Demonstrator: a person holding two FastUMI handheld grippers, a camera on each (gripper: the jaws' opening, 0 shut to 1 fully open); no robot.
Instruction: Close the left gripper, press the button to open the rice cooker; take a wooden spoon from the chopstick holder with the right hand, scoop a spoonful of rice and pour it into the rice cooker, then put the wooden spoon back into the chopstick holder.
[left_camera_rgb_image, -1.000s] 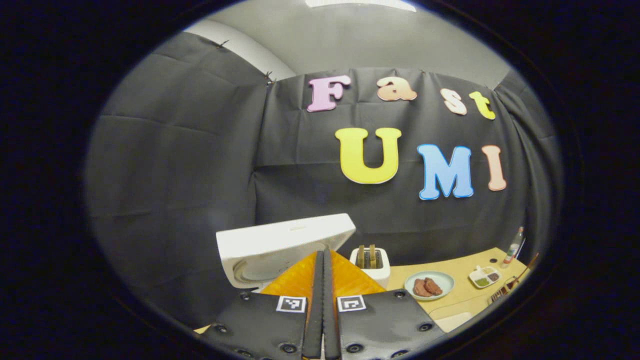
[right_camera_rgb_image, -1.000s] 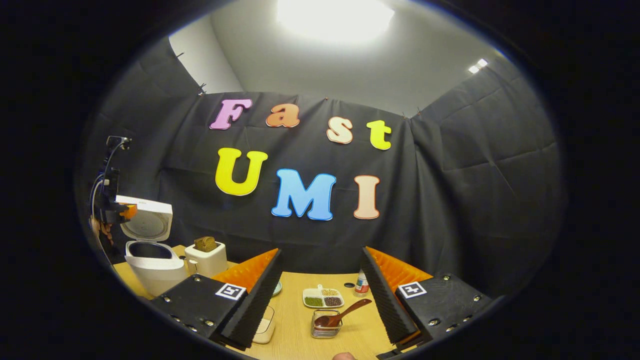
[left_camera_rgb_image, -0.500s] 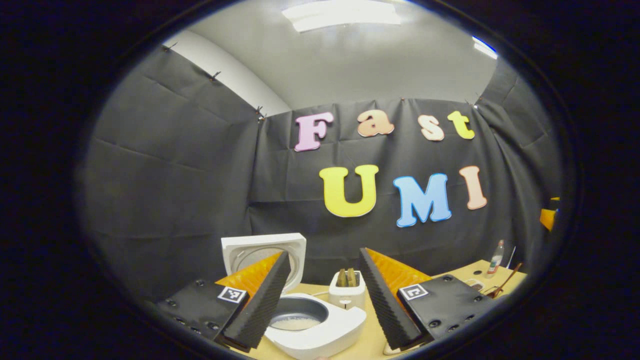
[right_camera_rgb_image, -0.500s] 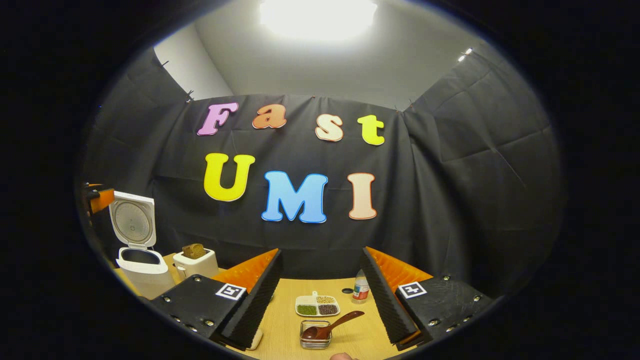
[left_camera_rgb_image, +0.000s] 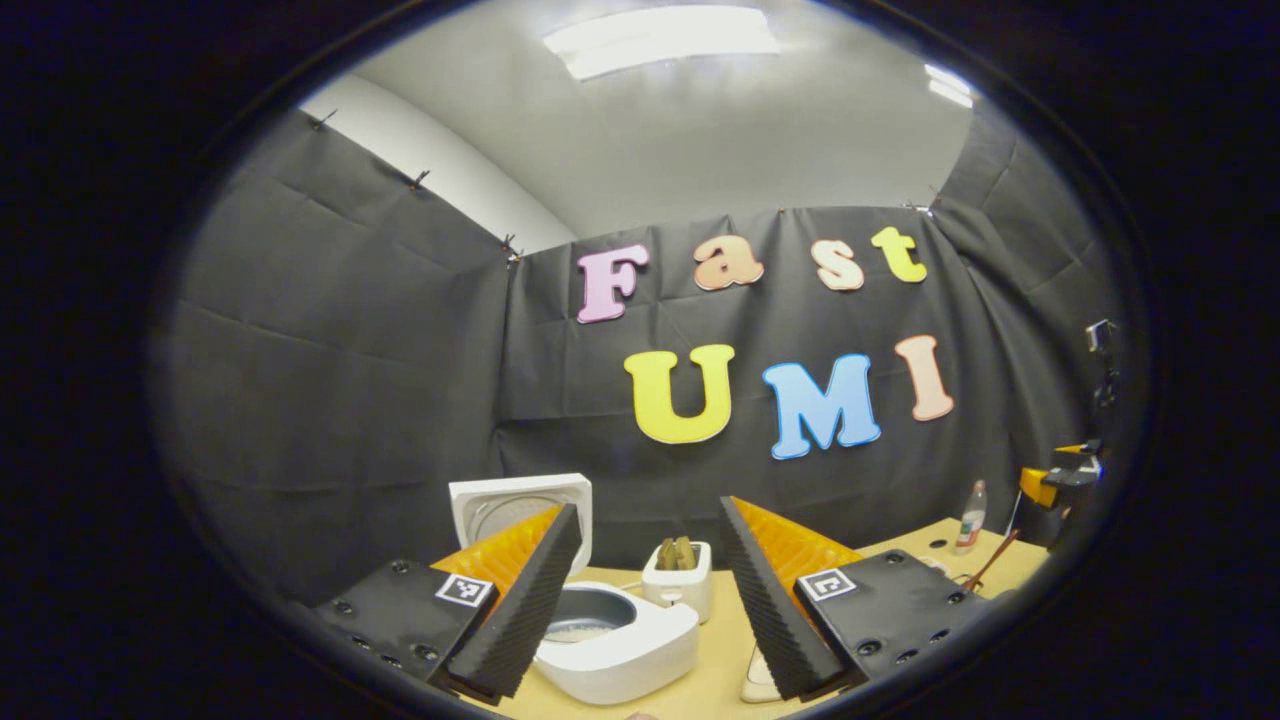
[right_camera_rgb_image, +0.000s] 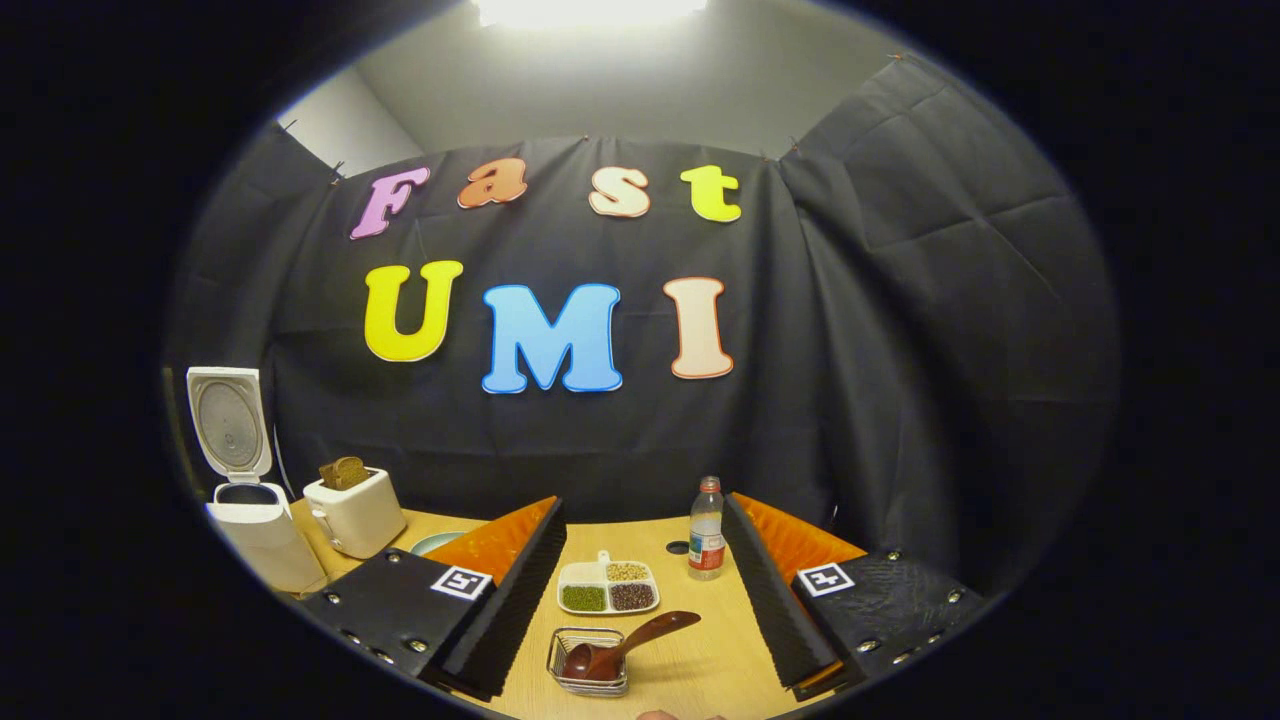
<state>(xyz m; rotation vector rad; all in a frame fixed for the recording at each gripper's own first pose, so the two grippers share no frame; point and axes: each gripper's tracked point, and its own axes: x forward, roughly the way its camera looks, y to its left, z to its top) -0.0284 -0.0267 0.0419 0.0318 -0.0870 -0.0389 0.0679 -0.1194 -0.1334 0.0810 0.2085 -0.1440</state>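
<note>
Rice cooker (left_camera_rgb_image: 610, 640) is open already: lid (left_camera_rgb_image: 520, 505) stands upright behind the pot, inner bowl exposed, so I judge step 1 (button press) done. My left gripper (left_camera_rgb_image: 650, 610) sits w/ jaws spread wide, nothing between them, cooker body just ahead and slightly left of centre. Toaster (left_camera_rgb_image: 678, 580) w/ bread stands just behind the cooker.

Step in hand now looks like no. 2: fetching the wooden spoon w/ the right. My right gripper (right_camera_rgb_image: 645, 600) is also wide open and empty, pointed down at the table (right_camera_rgb_image: 700, 670). Wooden spoon (right_camera_rgb_image: 625, 645) lies tilted in the chopstick holder (right_camera_rgb_image: 588, 675), a small wire basket near the table's front edge; bowl end sits in the basket, handle sticks out up and to the right. Spoon is between my 2 fingers in the line of sight but apart from both, no contact yet.

Behind it: a 3-part dish (right_camera_rgb_image: 608, 588) of grains and a bottle (right_camera_rgb_image: 706, 530), both near the approach path. From the right gripper view the cooker (right_camera_rgb_image: 250, 520) is far off at left, well apart from the spoon.

Next move, as I read it: bring the right gripper down and fwd so the handle's free end lands between the pads, then shut on it. Handle is slim and angled, so I'd need to line the fingers across it, not along. I can't tell for sure where the rice to scoop is; a pale container edge (left_camera_rgb_image: 760, 685) by the left gripper may be it.
</note>
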